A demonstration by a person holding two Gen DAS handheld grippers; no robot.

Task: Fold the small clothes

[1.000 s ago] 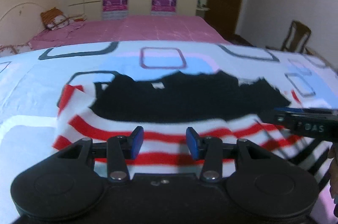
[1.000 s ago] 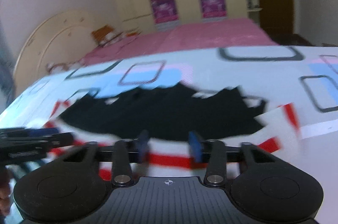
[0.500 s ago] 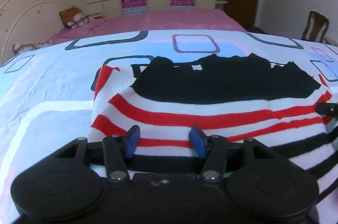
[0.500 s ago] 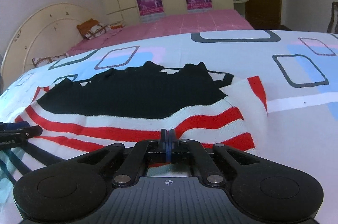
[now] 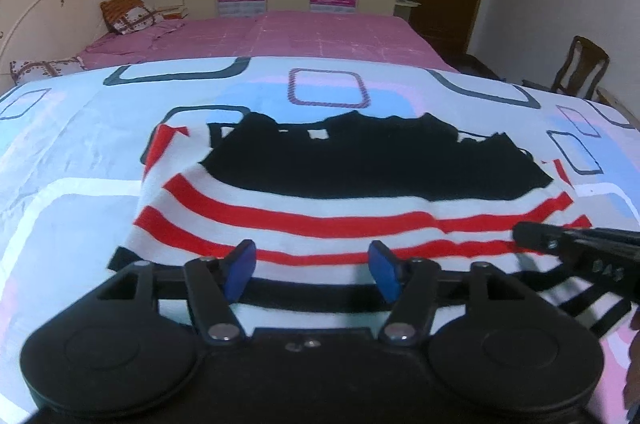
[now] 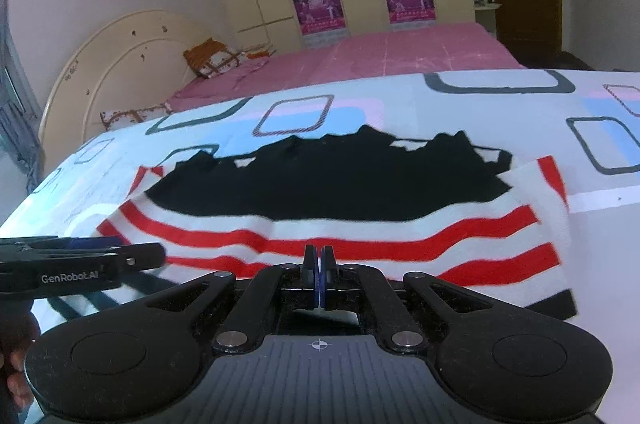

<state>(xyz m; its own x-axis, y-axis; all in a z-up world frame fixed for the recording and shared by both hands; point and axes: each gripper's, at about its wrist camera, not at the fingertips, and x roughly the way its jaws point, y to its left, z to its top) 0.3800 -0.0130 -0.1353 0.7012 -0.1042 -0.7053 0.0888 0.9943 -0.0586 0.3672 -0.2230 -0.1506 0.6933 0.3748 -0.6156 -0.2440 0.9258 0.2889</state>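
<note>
Striped knitwear (image 5: 320, 220) is lying flat on the patterned bedspread (image 5: 72, 160), folding barely begun, as the right gripper (image 6: 319, 274) is pinching its near hem and the left gripper (image 5: 312, 270) is gaping wide.

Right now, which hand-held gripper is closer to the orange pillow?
Left. The left hand-held gripper sits on the pillow's side of the striped knitted top; the right is farther across.

Dim, soft indoor light, fisheye-bent edges, dark corners, slight motion blur.
</note>
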